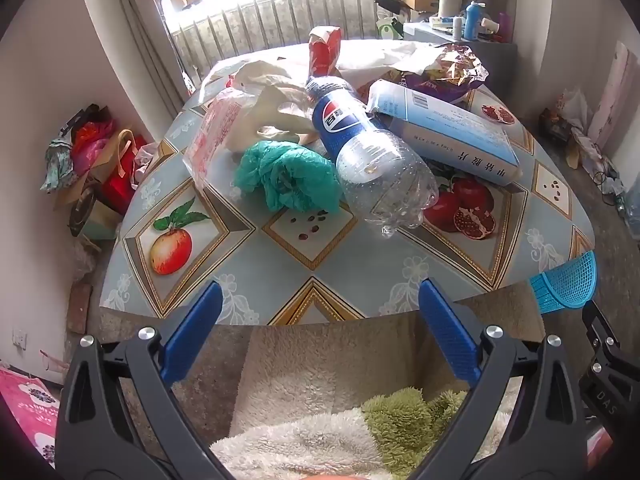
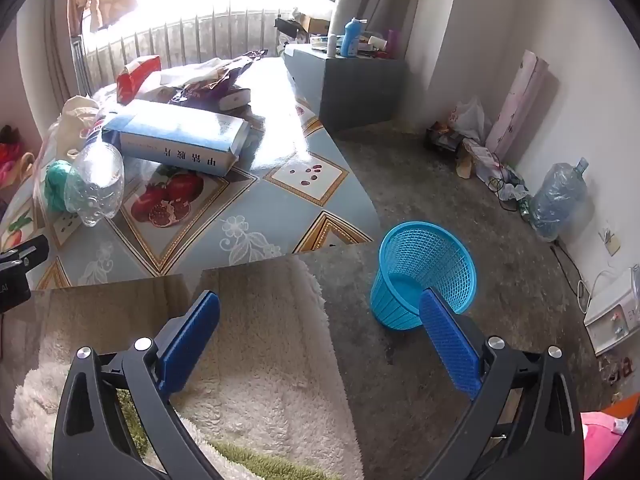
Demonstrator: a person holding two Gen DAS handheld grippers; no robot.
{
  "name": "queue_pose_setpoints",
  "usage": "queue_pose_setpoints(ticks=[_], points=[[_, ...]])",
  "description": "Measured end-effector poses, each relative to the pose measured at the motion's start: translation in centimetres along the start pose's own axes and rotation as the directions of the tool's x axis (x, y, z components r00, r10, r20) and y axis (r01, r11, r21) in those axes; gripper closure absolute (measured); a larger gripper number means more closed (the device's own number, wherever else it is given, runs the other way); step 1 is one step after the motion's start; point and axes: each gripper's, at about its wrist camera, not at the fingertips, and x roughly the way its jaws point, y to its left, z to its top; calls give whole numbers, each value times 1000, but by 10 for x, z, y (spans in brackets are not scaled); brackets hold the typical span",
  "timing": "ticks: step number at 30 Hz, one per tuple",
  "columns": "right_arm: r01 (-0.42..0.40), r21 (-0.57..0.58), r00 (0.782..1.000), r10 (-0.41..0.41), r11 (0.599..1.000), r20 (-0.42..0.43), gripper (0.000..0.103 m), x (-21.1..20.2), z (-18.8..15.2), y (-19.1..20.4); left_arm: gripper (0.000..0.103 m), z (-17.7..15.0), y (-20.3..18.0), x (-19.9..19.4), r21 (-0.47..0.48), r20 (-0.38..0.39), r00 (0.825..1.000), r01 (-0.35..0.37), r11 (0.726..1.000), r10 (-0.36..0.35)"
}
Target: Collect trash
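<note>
Nothing is collected yet: the blue basket (image 2: 424, 272) on the floor is empty, the bottle (image 1: 372, 152), box (image 1: 448, 128) and wrappers are left on the counter (image 1: 280, 256); both tongs (image 1: 320, 320) (image 2: 320, 328) are held wide open, empty.

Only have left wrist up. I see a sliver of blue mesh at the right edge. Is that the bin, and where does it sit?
Observer: Yes, a blue mesh basket stands upright on the bare floor, just off the table corner.
Operator: Anything in it?
Observer: No, its bottom shows bare.
Operator: Right gripper busy?
Observer: No. The right gripper is open with nothing between its fingers, held over the white rug.
Operator: Floor clutter near the bin?
Observer: A large water jug sits against the far wall, well apart from it.
</note>
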Motion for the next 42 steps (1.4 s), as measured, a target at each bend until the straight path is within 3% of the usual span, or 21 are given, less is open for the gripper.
queue_pose_setpoints(ticks=[42], points=[[4, -3, 1000, -4, 1000, 7, 6, -1, 1, 2, 9, -2, 4, 5, -8, -16, 1000, 11, 1000, -11]])
